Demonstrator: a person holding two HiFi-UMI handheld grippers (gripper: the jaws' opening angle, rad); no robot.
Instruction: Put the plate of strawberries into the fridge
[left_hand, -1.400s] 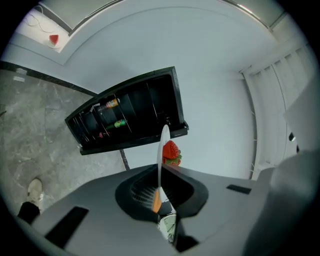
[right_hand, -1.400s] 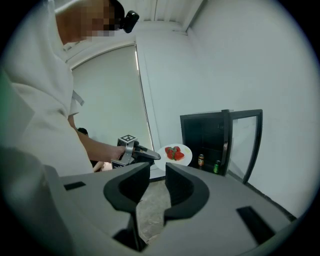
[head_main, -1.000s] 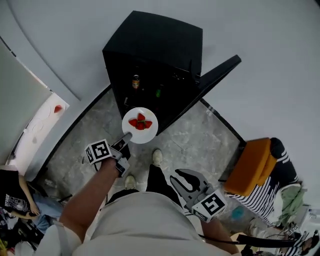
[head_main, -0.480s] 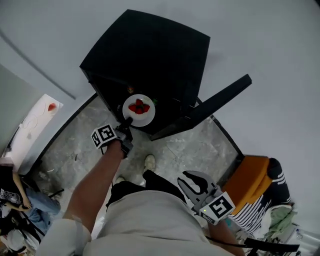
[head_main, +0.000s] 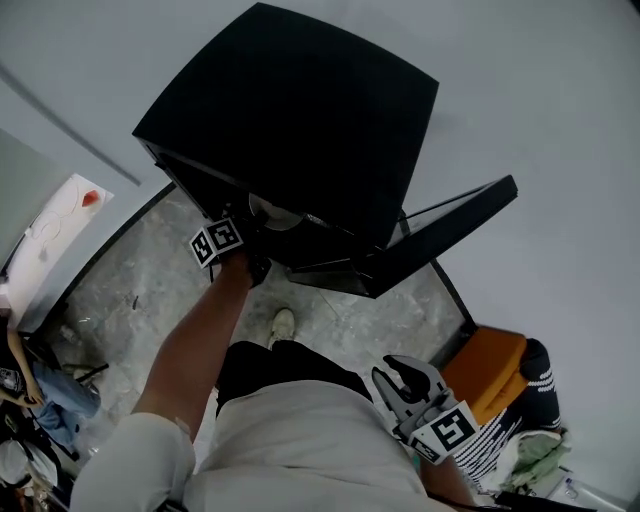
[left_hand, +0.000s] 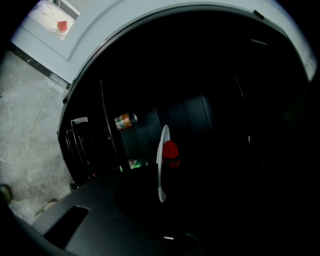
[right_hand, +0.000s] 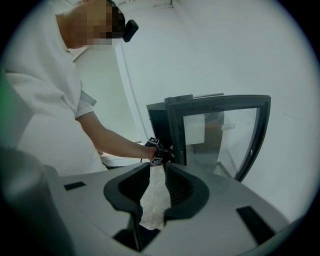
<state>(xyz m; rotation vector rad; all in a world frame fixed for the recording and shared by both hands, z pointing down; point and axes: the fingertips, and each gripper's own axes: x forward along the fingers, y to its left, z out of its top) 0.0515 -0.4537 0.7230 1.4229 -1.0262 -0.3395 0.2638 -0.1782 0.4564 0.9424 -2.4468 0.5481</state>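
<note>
The black fridge (head_main: 300, 120) stands open, its door (head_main: 440, 235) swung to the right. My left gripper (head_main: 252, 258) reaches into the opening, shut on the rim of the white plate (head_main: 275, 212), which is mostly hidden under the fridge top. In the left gripper view the plate (left_hand: 161, 160) shows edge-on inside the dark cabinet, with a red strawberry (left_hand: 170, 150) on it and the left gripper (left_hand: 161, 197) at its near rim. My right gripper (head_main: 405, 385) hangs low by my hip, open and holding nothing. The right gripper (right_hand: 158, 167) faces the glass door (right_hand: 220, 135).
Inside the fridge lie a can (left_hand: 125, 120) and a green item (left_hand: 134, 163), with wire racks (left_hand: 80, 145) at the left. An orange seat (head_main: 490, 365) and a striped cloth (head_main: 520, 405) sit at the right. A white tabletop (head_main: 55, 220) with a strawberry is at the left.
My left gripper has carried the plate forward from in front of the fridge into its opening, so the plate is now mostly hidden. The right gripper has stayed low at my side.
</note>
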